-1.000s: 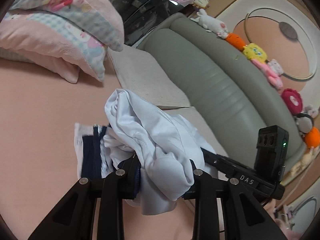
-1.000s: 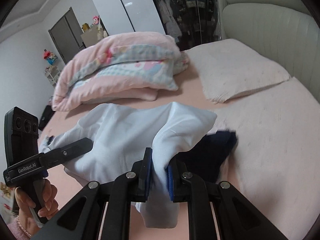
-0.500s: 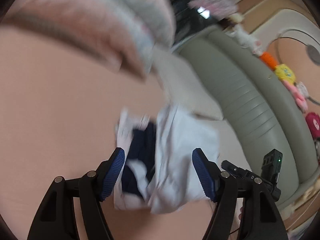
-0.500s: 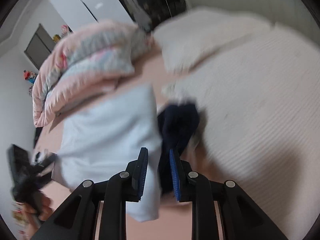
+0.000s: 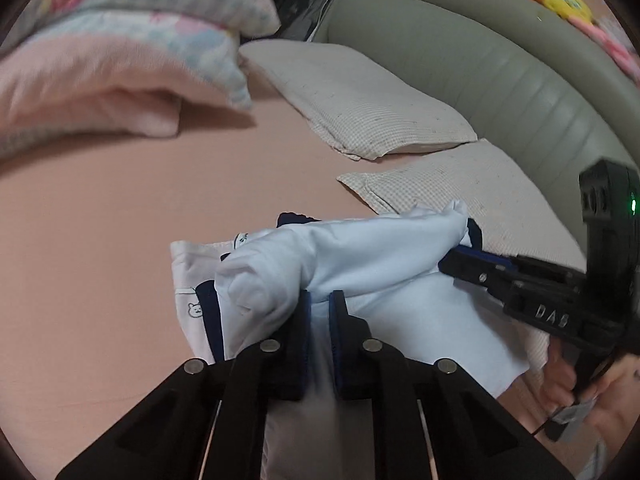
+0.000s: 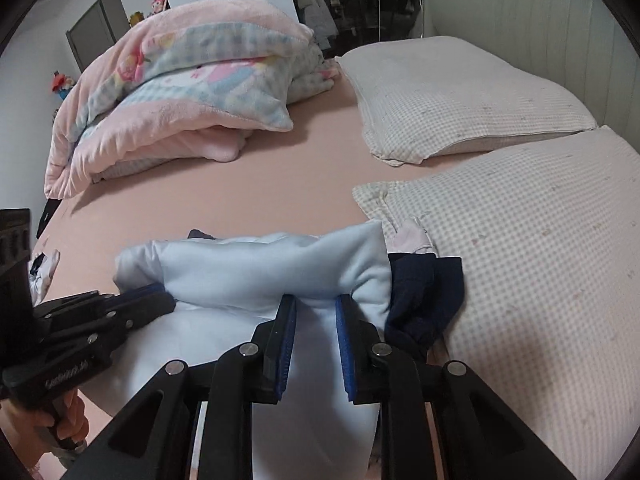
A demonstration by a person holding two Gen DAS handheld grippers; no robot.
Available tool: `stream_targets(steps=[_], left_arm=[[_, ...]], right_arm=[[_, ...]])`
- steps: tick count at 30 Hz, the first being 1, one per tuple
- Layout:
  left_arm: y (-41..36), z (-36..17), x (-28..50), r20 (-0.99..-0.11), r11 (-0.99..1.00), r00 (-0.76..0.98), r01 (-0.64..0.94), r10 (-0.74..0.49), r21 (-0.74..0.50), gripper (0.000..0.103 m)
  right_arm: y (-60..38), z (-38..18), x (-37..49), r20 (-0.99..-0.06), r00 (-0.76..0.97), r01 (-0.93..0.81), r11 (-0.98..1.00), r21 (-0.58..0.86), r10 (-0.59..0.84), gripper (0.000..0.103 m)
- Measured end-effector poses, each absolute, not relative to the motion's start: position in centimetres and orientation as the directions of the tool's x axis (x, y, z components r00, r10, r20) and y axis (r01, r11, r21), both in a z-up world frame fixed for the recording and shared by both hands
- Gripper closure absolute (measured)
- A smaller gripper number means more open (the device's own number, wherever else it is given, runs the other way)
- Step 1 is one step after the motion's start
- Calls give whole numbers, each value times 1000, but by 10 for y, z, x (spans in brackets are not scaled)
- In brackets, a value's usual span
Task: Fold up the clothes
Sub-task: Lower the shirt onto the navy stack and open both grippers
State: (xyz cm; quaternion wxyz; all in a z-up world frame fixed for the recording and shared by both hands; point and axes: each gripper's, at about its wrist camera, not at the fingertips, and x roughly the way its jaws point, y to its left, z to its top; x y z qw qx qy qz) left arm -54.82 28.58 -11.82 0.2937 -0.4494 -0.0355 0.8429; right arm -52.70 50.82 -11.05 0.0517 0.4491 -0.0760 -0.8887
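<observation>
The left gripper (image 5: 319, 300) has its jaws nearly together, and they pinch a fold of the pale blue garment (image 5: 360, 256). These jaws have just been closing, with the cloth between them. The right gripper (image 6: 315, 305) stands a little wider, and a thicker fold of the same garment (image 6: 272, 268) fills the gap between its blue pads (image 6: 285, 344); its jaws have closed slightly in the last moment. In the left wrist view the right gripper (image 5: 464, 266) comes in from the right and bites the right end of the garment, and a hand (image 5: 568, 380) holds its handle. In the right wrist view the left gripper (image 6: 160, 294) enters from the left at the left end of the cloth.

The garment lies in a long bundle on the pink sheet (image 6: 240, 184) of the bed, stretched between the two grippers. A dark navy piece (image 6: 424, 292) shows at its right end, touching the near pillow (image 6: 520, 240). At the left, a white cloth with small bear prints (image 5: 192, 280) lies under the bundle.

A second checked pillow (image 6: 460, 92) lies farther away, beside the padded headboard (image 5: 500, 60). A folded pink quilt (image 6: 180, 76) sits at the far left of the bed.
</observation>
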Motion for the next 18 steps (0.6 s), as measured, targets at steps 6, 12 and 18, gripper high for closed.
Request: stream_targets(steps=[6, 12, 18], left_arm=[[278, -132, -560, -707, -817, -432, -427, 560, -387, 98], [269, -118, -556, -680, -790, -409, -399, 608, -466, 97], [250, -65, -541, -615, -761, -449, -407, 648, -505, 33]], right_arm=[[499, -126, -544, -806, -584, -17, -992, 127, -93, 85], [487, -117, -533, -812, -584, -36, -999, 33, -6, 81], [472, -59, -500, -765, -644, -29, -998, 49, -19, 36]])
